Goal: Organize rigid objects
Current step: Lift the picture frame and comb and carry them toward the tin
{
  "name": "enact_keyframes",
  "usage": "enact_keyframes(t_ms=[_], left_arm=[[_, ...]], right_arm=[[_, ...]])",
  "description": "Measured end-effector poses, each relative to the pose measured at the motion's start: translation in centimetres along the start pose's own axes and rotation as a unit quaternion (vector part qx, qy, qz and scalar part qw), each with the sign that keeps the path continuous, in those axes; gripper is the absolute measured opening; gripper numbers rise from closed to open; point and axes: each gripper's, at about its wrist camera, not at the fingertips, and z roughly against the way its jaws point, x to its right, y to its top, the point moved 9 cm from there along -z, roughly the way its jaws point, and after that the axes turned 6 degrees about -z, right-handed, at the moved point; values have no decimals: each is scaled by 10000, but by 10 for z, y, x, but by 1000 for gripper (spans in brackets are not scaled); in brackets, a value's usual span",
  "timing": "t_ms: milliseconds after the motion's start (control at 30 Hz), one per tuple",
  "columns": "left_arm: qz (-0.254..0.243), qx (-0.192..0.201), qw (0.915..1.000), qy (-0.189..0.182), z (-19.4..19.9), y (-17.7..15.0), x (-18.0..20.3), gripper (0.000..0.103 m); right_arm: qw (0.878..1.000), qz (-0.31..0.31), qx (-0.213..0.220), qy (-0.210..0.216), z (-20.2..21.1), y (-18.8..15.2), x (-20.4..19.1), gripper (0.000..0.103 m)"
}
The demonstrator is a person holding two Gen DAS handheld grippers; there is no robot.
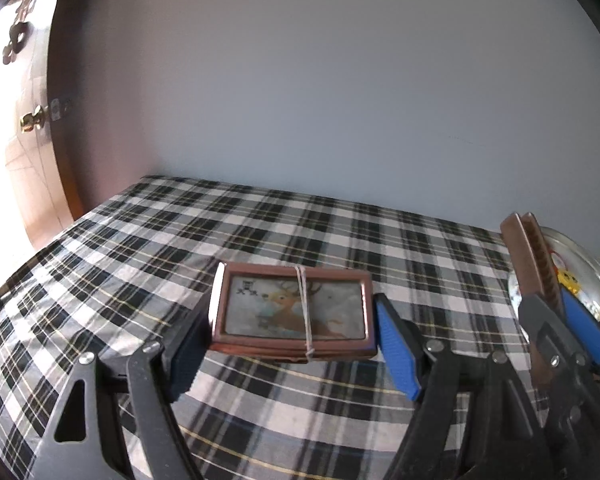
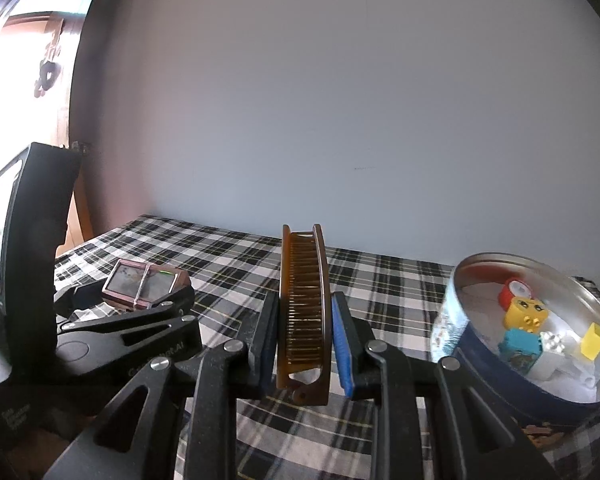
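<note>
R gripper (image 2: 304,344) clamps brown comb (image 2: 304,308) upright; toy-filled tin (image 2: 460,320) just right.

A plaid-covered tabletop (image 1: 260,224) carries a copper-framed deer picture box (image 1: 294,312) at centre and a round tin (image 2: 480,344) of toy blocks at three o'clock.

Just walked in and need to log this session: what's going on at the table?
A person is tidying small objects with two handheld grippers. The right gripper is clamped on a brown comb, held upright beside a round tin that holds toy blocks. The left gripper brackets a small picture case tied with a band, its fingers at the sides. All this is above a plaid tablecloth.
</note>
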Motion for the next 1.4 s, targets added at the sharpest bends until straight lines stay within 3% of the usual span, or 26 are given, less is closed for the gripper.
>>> enact_keyframes(t_ms=[1400], left_arm=[[-381, 243, 9965, -703, 49, -16, 100, 77]], right_arm=[[9987, 60, 282, -415, 53, -6, 68, 28]])
